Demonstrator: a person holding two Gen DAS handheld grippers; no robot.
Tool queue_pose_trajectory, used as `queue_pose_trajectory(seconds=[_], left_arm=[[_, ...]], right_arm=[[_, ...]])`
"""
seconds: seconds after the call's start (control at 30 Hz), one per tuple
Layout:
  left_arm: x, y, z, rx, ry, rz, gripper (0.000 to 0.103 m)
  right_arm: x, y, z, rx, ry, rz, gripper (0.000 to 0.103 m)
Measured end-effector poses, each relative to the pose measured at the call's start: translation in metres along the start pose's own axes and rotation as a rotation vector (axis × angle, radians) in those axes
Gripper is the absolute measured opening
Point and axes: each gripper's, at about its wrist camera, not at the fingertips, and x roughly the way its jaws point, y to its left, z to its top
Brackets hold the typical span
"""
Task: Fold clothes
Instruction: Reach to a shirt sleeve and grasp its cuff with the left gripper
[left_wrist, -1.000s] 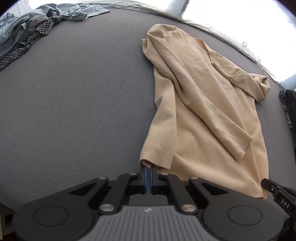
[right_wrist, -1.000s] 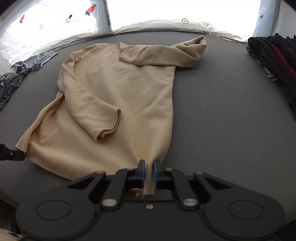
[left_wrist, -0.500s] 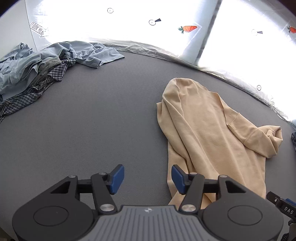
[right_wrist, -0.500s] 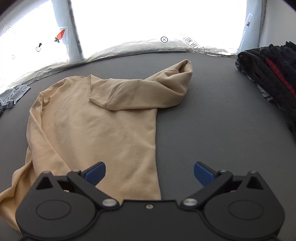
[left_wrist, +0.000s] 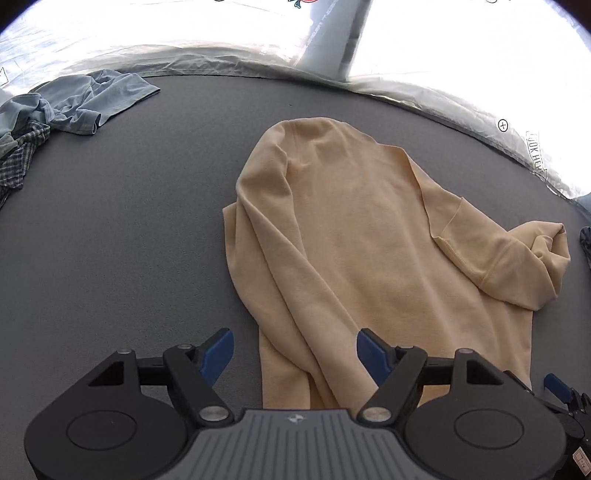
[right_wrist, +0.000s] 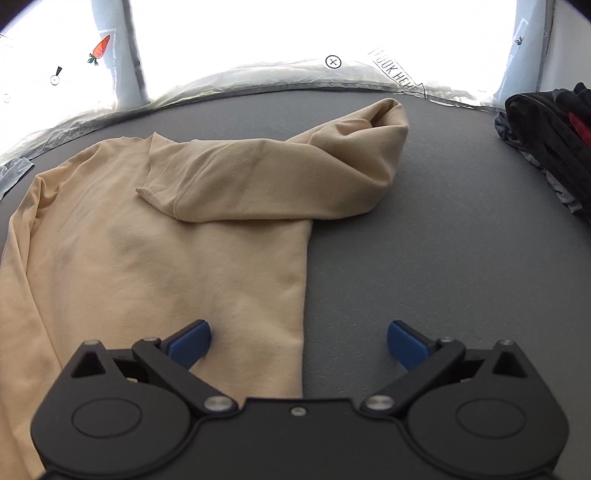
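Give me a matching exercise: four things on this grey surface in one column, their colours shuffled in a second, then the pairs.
Things:
1. long-sleeved top
2. crumpled shirt
3. clothes pile
4. gripper pads

Colours:
A. black with red
B. blue
C. beige
D. light blue-grey

Pairs: 1-C, 2-D, 3-A, 4-B

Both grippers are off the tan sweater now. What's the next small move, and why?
Probably bring the right gripper forward to the bunched sleeve and pinch its cuff. That sleeve lies crumpled across the sweater and spills onto the gray surface, so it needs straightening before any fold. The right gripper is open and empty.
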Motion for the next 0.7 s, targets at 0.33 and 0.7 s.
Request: queue_pose_trajectory(seconds=[0.33, 0.7], left_arm=[[0.041, -0.020, -0.018, 0.063, 0.037, 0.051, 0.084], [0.027, 0.035, -0.019, 0.028, -0.014, 0.245, 0.087]], right_arm=[[-0.002, -0.003, -0.012, 0.003, -0.113, 0.001, 0.103], [-0.004, -0.003, -0.020, 0.013, -0.162, 0.008, 0.103]])
